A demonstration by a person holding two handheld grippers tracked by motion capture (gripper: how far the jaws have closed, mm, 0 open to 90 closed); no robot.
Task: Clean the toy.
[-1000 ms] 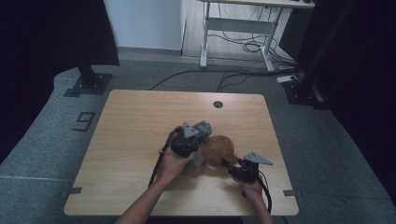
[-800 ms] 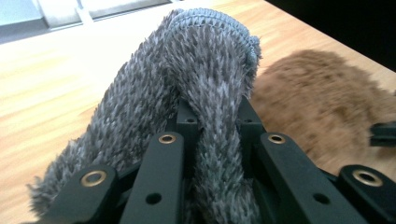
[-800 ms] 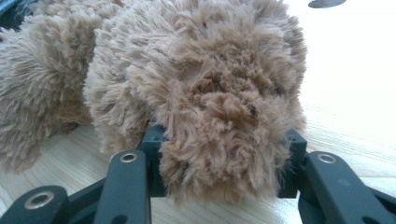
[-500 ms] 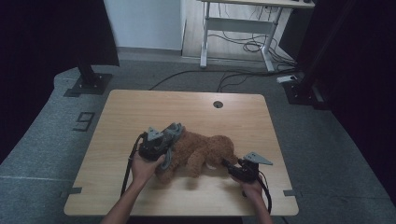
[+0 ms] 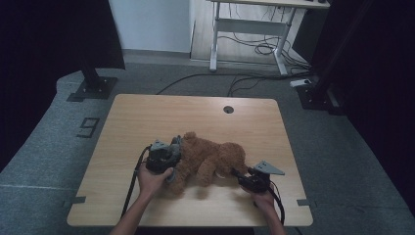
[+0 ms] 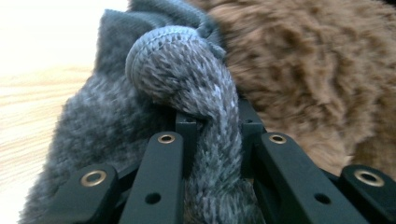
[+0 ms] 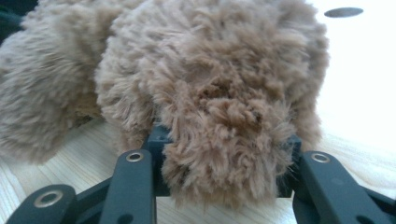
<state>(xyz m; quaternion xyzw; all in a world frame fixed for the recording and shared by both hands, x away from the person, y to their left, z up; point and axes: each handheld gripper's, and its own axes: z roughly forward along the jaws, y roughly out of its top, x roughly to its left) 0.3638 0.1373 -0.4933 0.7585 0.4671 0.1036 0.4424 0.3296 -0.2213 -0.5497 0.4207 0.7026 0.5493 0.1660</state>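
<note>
Brown and shaggy, the plush teddy bear (image 5: 208, 159) lay on its side near the middle of the wooden bench (image 5: 147, 115), its long axis running across the bench in the high view, head toward the right claw and the far end toward the left claw. The left hand (image 5: 152, 180) came in from the near edge with the forearm angled up the bench, and the left claw (image 5: 169, 155) was pressed on a fold of grey knitted garment (image 6: 187, 93) worn at the bear's left end. The right hand (image 5: 263, 198) rested low by the near right corner, its claw (image 5: 236, 172) pointing back toward the bear; the jaws had just been closing and pinched the bear's fluffy head (image 7: 224, 116) between them. The fur looked curly and matted, lighter on the limbs.
</note>
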